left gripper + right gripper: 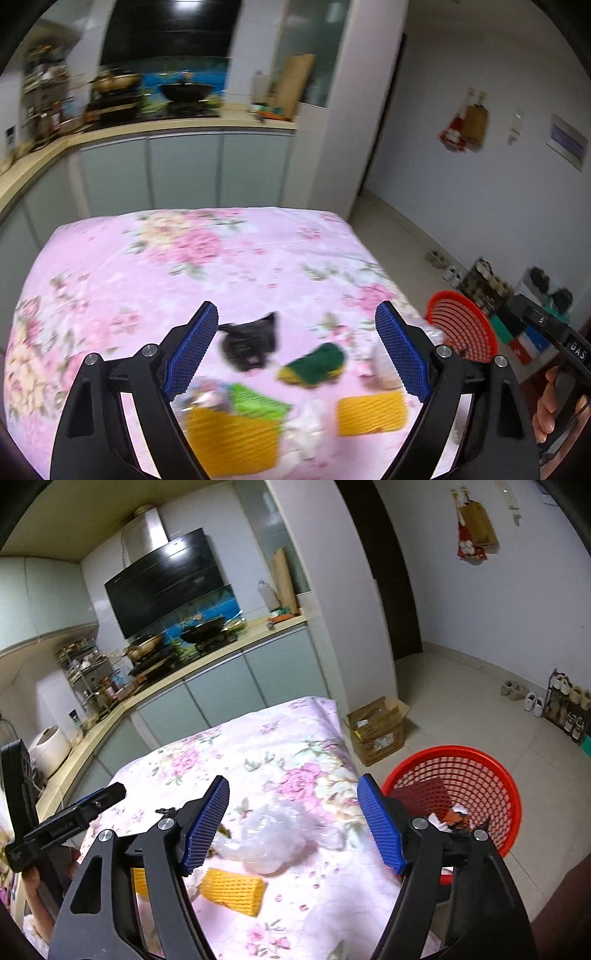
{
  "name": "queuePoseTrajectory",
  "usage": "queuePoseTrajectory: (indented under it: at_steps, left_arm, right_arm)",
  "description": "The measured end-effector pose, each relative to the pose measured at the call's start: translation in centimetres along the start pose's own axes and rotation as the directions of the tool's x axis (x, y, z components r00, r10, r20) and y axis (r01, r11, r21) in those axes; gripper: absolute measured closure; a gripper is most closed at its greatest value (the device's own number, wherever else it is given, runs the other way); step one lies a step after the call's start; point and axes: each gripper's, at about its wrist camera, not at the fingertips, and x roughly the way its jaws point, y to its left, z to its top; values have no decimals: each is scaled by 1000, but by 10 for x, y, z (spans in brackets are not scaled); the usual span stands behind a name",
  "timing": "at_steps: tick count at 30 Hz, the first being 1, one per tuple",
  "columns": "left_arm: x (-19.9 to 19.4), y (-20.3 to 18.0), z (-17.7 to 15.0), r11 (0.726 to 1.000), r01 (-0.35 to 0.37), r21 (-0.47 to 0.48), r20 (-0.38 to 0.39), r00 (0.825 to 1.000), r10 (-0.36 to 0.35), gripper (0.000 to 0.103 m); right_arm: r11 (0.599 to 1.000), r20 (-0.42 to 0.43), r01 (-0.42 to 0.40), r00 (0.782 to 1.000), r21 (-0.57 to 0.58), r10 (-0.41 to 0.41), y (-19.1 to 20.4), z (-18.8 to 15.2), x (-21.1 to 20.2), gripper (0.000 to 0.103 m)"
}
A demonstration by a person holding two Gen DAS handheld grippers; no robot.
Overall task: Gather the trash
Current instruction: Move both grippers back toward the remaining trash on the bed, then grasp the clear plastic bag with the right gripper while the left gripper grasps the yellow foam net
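Trash lies scattered on a table under a pink floral cloth (184, 266). In the left wrist view I see a black crumpled scrap (251, 343), a green and yellow piece (314, 363), two yellow foam nets (371, 413), a green packet (258, 402) and white crumpled plastic (306, 428). My left gripper (297, 308) hangs open above them, holding nothing. My right gripper (293, 781) is open over a clear plastic bag (273, 838) and a yellow foam net (232, 890); its pads touch neither. A red mesh basket (443, 749) with some trash inside stands by the table's right edge.
A kitchen counter (221, 653) with a stove and pans runs behind the table. An open cardboard box (380, 727) sits on the tiled floor past the basket. Shoes and a shoe rack (565, 705) stand along the right wall. A hand (546, 410) shows at the right edge.
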Motion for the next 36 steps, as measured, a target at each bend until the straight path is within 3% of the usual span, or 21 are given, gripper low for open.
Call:
queuePoseTrajectory:
  at_steps: [8,17,23,25,27,36]
  left_arm:
    - [-20,44,-21,996,-69,-55,-18,997,69,19]
    - [1,67,-81,986,-98,-131,-158,984,77,19]
    - [9,68,-104,984,-92,-152,-198,978,60,20]
    - [10,67,-106,985,-85,-147,-203,978,54,33]
    - [11,65,-108,987,-74,-144,-209,977,43,53]
    - [-1,54,-106,994,-40,-105,-185,983,20,83]
  right_arm:
    - [998,-32,-56,998,-33,55,23,-4,9,32]
    - [996,-64,-79,995,-45,76,33,-7,18,31]
    - [996,-75,-73,995,-43,70,34,-7,23,31]
    - [997,-83,-70,994,-42,66,34,-7,26,31]
    - [997,-88,-67,994,-42,64,33,-8,28,31]
    - [998,-99,-47,994,-51,41,32,-11,34,31]
